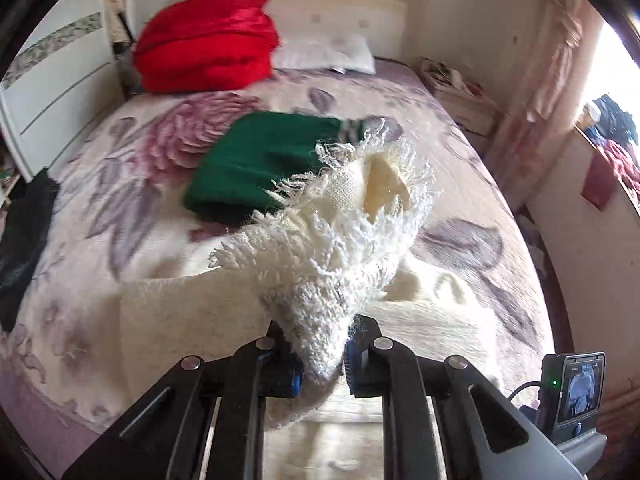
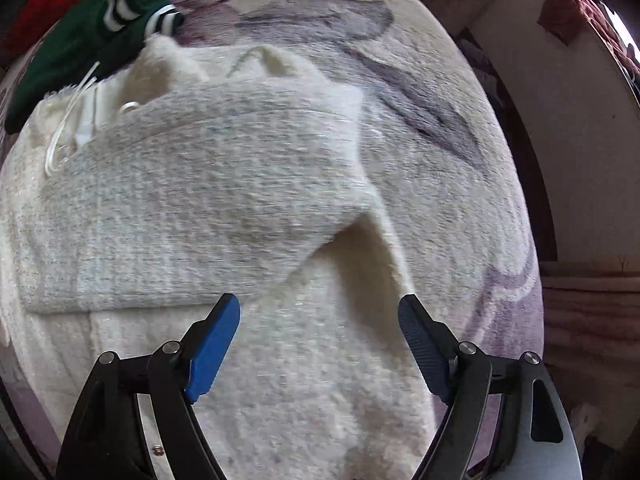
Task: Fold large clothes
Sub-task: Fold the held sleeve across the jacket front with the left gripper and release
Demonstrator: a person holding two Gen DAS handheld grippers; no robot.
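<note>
A large cream fuzzy knit garment (image 2: 208,208) lies spread on the bed, with one part folded over its body. My left gripper (image 1: 320,356) is shut on a fringed end of the cream garment (image 1: 332,240) and holds it lifted above the bed. My right gripper (image 2: 320,320) is open and empty, just above the garment's lower part; its blue pads (image 2: 214,352) stand wide apart. A white drawstring (image 2: 68,120) shows at the garment's far left.
A folded green garment (image 1: 260,164) lies beyond on the floral bedspread (image 1: 120,184); it also shows in the right wrist view (image 2: 80,36). A red pile (image 1: 204,40) and a pillow (image 1: 328,54) sit at the headboard. A dark garment (image 1: 24,232) lies at the left edge. A nightstand (image 1: 460,92) stands right.
</note>
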